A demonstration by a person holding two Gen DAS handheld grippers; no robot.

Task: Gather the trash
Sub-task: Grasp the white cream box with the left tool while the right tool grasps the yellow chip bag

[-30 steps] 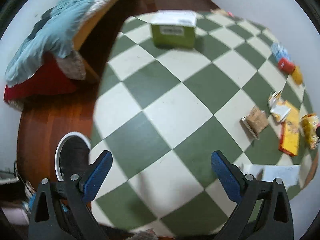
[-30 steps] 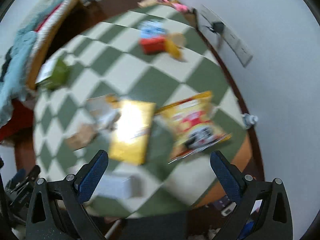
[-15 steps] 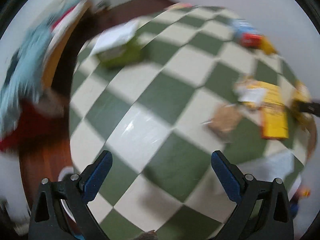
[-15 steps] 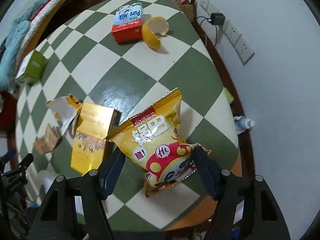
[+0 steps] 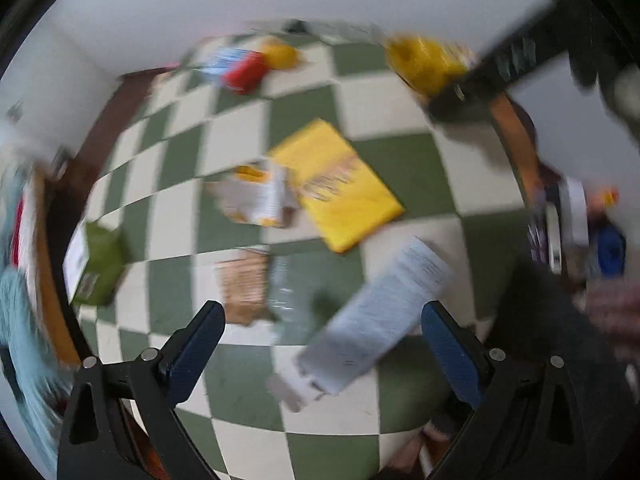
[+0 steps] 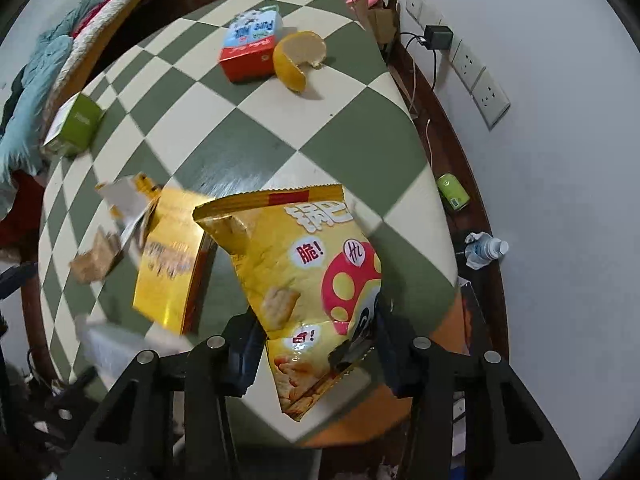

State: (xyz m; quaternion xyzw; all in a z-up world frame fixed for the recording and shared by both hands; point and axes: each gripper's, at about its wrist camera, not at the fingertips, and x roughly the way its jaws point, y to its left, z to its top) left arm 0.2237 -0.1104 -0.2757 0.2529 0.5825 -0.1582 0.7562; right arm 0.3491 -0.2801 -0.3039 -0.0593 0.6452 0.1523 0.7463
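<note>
My right gripper [image 6: 316, 350] is shut on a yellow snack bag [image 6: 304, 272] and holds it lifted off the checkered floor. The bag also shows blurred in the left wrist view [image 5: 424, 64]. My left gripper [image 5: 320, 344] is open and empty above the floor. Just ahead of it lie a white printed paper [image 5: 380, 316] and a brown torn wrapper [image 5: 244, 280]. A flat yellow box [image 5: 340, 188] [image 6: 172, 268] and a torn white-yellow wrapper [image 5: 260, 196] [image 6: 128, 200] lie further out.
A red-blue milk carton [image 6: 250, 48] and an orange peel [image 6: 298, 58] lie far off. A green box [image 6: 74, 124] [image 5: 96, 264] sits by the bed [image 6: 60, 52]. A green can [image 6: 452, 192] and a plastic bottle [image 6: 486, 248] lie by the wall with sockets [image 6: 476, 76].
My right gripper has closed on the snack bag and lifted it. My left gripper has swung right, from the bed side toward the paper and yellow box, staying open.
</note>
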